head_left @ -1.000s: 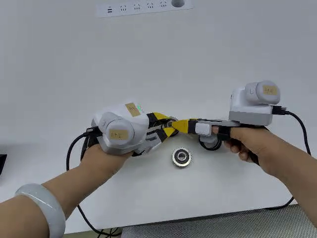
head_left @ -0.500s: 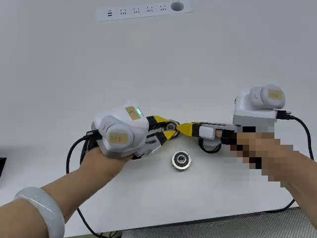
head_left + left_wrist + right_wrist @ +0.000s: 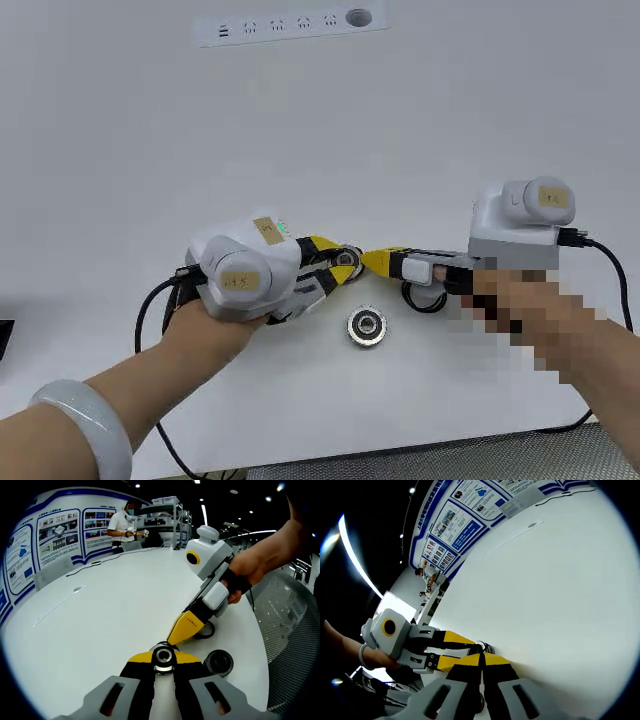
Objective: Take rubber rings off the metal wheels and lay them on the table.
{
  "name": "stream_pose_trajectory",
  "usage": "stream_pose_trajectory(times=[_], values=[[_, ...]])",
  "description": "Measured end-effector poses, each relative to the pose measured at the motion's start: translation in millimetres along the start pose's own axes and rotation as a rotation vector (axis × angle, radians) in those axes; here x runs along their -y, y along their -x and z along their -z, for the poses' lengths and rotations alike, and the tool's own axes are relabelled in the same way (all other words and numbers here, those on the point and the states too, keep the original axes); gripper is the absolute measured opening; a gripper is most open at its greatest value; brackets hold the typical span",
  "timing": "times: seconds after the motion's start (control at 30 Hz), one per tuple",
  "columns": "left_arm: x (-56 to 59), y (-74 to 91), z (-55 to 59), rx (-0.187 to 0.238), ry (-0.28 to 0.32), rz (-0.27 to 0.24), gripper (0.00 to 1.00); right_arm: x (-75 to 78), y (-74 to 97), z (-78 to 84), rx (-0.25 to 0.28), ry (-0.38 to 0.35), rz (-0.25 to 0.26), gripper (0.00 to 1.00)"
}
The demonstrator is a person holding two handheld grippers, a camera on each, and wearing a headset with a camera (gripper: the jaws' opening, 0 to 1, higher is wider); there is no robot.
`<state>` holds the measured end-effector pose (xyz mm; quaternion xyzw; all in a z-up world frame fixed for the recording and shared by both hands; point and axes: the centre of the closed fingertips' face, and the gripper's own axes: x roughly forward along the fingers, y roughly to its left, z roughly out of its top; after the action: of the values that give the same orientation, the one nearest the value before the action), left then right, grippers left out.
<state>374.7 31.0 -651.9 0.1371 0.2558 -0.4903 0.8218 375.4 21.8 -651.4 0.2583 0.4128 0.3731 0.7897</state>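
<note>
Left gripper (image 3: pixel 164 661) jaws clamping metal wheel (image 3: pixel 163 654) from both sides, holding it above table (image 3: pixel 450 385). Right gripper (image 3: pixel 481 661) jaws pressing together, yellow tips touching held wheel's rim from 3 o'clock in head view; cannot tell whether rubber is caught between them. Second wheel (image 3: pixel 367 324) lying flat on table at 5 o'clock of held wheel. Loose black rubber ring (image 3: pixel 425 296) lying under right gripper, at 2 o'clock of second wheel. Power strip (image 3: pixel 290 20) sitting at 12 o'clock.

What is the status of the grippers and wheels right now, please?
Left gripper shut on a metal wheel. Right gripper shut, tip at that wheel. Second wheel and one loose rubber ring on the table. Nothing in the way.
</note>
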Motion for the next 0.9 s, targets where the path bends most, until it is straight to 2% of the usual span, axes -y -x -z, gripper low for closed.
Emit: stream_pose_trajectory(times=[0.4, 0.57, 0.67, 0.9], values=[[0.4, 0.2, -0.1, 0.002, -0.005, 0.002, 0.14, -7.6, -0.2, -1.1, 0.003, 0.003, -0.019, 0.02], [-0.3, 0.3, -0.1, 0.003, -0.005, 0.003, 0.14, -17.0, -2.1, -2.6, 0.008, -0.01, -0.054, 0.02], [-0.6, 0.3, -0.1, 0.002, -0.005, 0.003, 0.14, -22.6, -1.6, -7.7, 0.03, -0.023, -0.073, 0.02], [-0.3, 0.3, 0.0, 0.006, -0.005, 0.003, 0.14, -14.0, 0.0, -6.9, 0.029, -0.022, -0.042, 0.02]])
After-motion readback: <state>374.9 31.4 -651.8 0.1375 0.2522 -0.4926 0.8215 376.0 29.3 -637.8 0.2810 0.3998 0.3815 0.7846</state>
